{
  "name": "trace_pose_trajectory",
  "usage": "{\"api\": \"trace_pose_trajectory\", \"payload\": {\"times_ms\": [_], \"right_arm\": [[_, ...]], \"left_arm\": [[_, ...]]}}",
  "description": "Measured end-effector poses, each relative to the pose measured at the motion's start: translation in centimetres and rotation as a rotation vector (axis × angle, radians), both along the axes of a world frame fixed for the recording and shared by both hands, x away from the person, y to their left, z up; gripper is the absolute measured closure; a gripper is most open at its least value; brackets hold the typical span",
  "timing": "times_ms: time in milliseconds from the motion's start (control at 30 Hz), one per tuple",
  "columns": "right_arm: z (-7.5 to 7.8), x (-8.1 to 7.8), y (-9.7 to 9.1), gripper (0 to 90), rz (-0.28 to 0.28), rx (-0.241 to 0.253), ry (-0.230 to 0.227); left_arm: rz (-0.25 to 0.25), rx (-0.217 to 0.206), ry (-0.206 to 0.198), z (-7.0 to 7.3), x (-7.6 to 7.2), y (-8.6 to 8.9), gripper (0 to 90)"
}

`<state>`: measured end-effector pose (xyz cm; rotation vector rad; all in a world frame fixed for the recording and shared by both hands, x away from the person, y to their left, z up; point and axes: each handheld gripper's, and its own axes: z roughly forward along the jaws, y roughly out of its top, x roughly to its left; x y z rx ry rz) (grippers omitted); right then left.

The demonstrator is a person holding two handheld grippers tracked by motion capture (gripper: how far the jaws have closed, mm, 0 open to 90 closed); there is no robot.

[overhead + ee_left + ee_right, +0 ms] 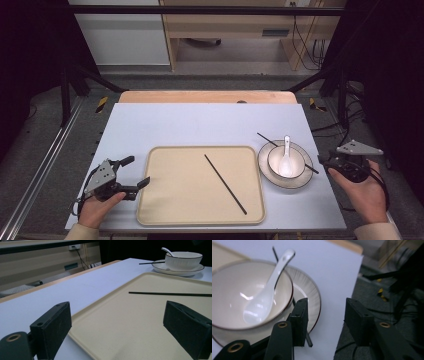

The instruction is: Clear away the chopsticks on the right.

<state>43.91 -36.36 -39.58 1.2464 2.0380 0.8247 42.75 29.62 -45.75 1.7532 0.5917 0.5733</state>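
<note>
A person's two hands hold a gripper each over a white table, seen from above; the left gripper, at the table's near left corner, has its jaws spread wide apart and grips nothing, the near left edge of a beige tray lying just beside them; in the left gripper view the two black jaws rise well apart at the bottom of the frame, with the tray's rim running between them; a single black chopstick lies diagonally across the tray's right half, flat on its surface, and the same chopstick crosses the tray in the left gripper view; to the right of the tray stands a white plate with a dark rim, a white bowl set on it and a white spoon resting inside the bowl, handle pointing away from the person; a second chopstick lies under the bowl across the plate, its ends sticking out at the far left and near right; the right gripper hovers at the table's right edge, just beside the plate; in the right gripper view its jaws stand apart and empty, the left jaw over the plate's rim, seemingly close above the chopstick's end, though contact cannot be judged; the bowl and spoon sit close ahead.
</note>
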Motion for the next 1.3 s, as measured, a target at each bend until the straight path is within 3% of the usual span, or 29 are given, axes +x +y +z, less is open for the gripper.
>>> {"api": "trace_pose_trajectory", "payload": {"times_ms": [100, 267, 567, 833, 967, 1033, 1167, 1300], "right_arm": [[-2.5, 1.1, 0.2, 56.5, 0.065, -0.022, 0.075], [-4.1, 2.1, 0.9, 61.3, 0.11, -0.036, 0.124], [-5.0, 2.8, 1.6, 70.3, 0.15, -0.042, 0.152], [-5.5, 3.0, 1.8, 85.1, 0.177, -0.021, 0.166], [-5.0, 2.3, 1.9, 85.6, 0.156, -0.038, 0.142], [-4.2, 1.7, 1.9, 85.6, 0.108, -0.029, 0.112], [-1.1, -0.5, 2.9, 85.6, -0.015, 0.012, 0.005], [1.2, -2.7, 5.7, 85.6, 0.017, 0.035, -0.063]], "left_arm": [[-0.003, 0.004, 0.003, -0.1, 0.0, -0.1, 7.6], [-0.009, 0.011, 0.007, -0.2, 0.0, -0.3, 7.6], [-0.014, 0.013, 0.008, -0.2, 0.0, -0.4, 7.7], [-0.018, 0.014, 0.008, -0.2, 0.0, -0.4, 7.9], [-0.016, 0.016, 0.005, -0.2, -0.1, -0.4, 8.0], [-0.014, 0.015, 0.005, -0.2, 0.0, -0.3, 8.0], [-0.013, 0.016, 0.005, -0.2, 0.0, -0.4, 8.0], [-0.014, 0.017, 0.002, -0.2, 0.0, -0.4, 8.0]]}}
